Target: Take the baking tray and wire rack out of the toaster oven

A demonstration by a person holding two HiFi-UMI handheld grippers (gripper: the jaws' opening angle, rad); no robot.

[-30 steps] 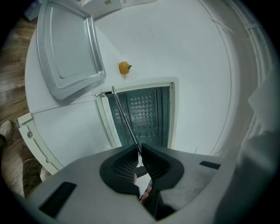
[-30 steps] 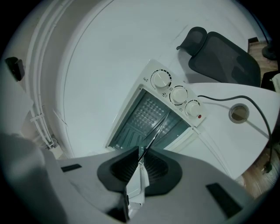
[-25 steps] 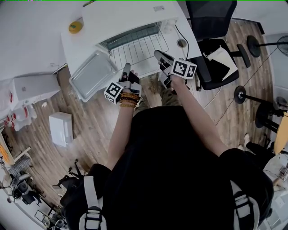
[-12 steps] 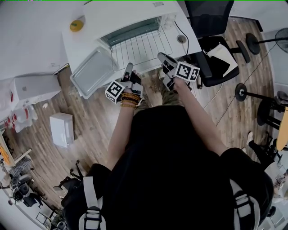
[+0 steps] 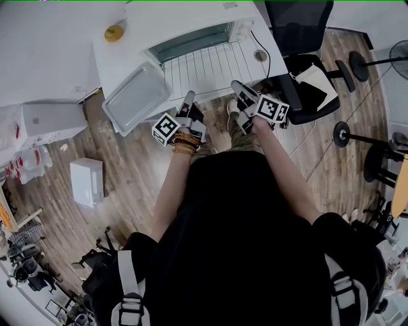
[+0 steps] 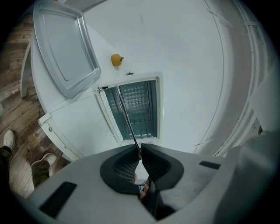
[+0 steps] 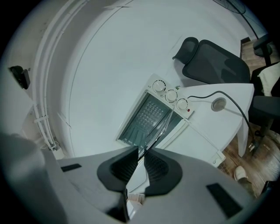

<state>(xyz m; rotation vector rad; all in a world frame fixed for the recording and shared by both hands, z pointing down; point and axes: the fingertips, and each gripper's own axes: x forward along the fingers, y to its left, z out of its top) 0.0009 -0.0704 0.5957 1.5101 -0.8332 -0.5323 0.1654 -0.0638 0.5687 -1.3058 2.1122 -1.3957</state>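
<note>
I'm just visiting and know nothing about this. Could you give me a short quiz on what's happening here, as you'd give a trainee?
1. True or false: the baking tray lies outside the toaster oven.
2. What do the left gripper and the right gripper both have their jaws shut on? A. the wire rack B. a power cord C. a chair
3. What colour is the small round thing beside the oven?
Key: 1 true; 2 A; 3 yellow-orange.
</note>
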